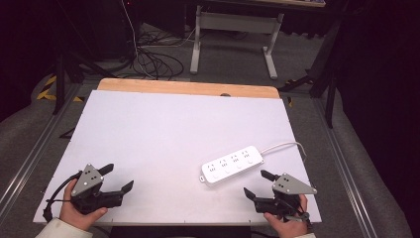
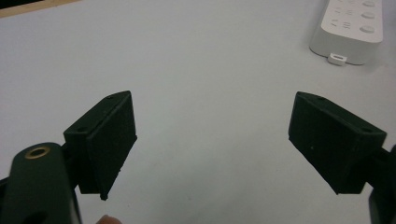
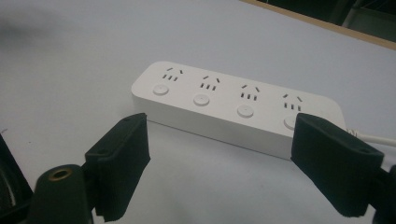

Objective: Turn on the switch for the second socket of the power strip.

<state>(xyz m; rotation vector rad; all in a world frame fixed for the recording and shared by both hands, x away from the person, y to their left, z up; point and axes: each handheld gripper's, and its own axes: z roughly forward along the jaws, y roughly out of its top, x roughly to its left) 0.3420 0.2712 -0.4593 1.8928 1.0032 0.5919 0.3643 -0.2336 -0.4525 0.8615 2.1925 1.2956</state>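
Observation:
A white power strip (image 1: pixel 232 164) with several sockets and round buttons lies on the white table (image 1: pixel 163 134) at the right, its white cord (image 1: pixel 285 146) curling off toward the right edge. My right gripper (image 1: pixel 260 184) stands open just in front of it, close to the table's near edge; in the right gripper view the power strip (image 3: pixel 233 105) lies just beyond the gripper's (image 3: pixel 233 158) wide-apart jaws. My left gripper (image 1: pixel 119 177) is open at the near left with nothing between its jaws. In the left gripper view the gripper (image 2: pixel 212 140) faces bare table, the power strip's end (image 2: pixel 350 28) at the top right.
A wooden strip (image 1: pixel 188 88) runs along the table's far edge. Beyond it stand a white-legged table frame (image 1: pixel 233 34) and loose cables (image 1: pixel 153 59) on the floor. Metal rails (image 1: pixel 346 173) flank the table on both sides.

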